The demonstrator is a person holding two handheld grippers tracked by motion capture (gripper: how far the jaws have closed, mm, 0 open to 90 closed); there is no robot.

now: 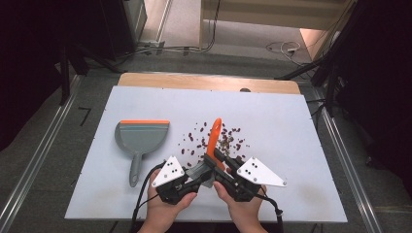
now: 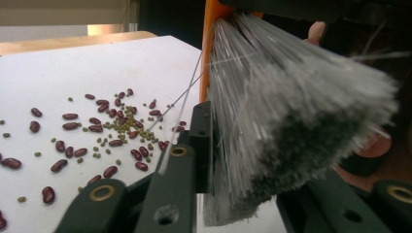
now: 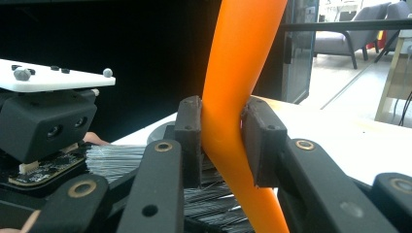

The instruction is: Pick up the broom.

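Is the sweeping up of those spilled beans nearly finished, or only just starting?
Only starting. The brush is picked up: the right gripper clamps its orange handle, and the left gripper is shut on the bristles. The beans lie scattered on the table, and the dustpan sits untouched and empty.

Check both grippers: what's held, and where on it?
One brush, shared. The right gripper clamps its orange handle; the left gripper has its jaws closed on the grey bristles.

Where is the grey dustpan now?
In the high view, the dustpan lies on the table's left side, left of the scattered beans, apart from both hands.
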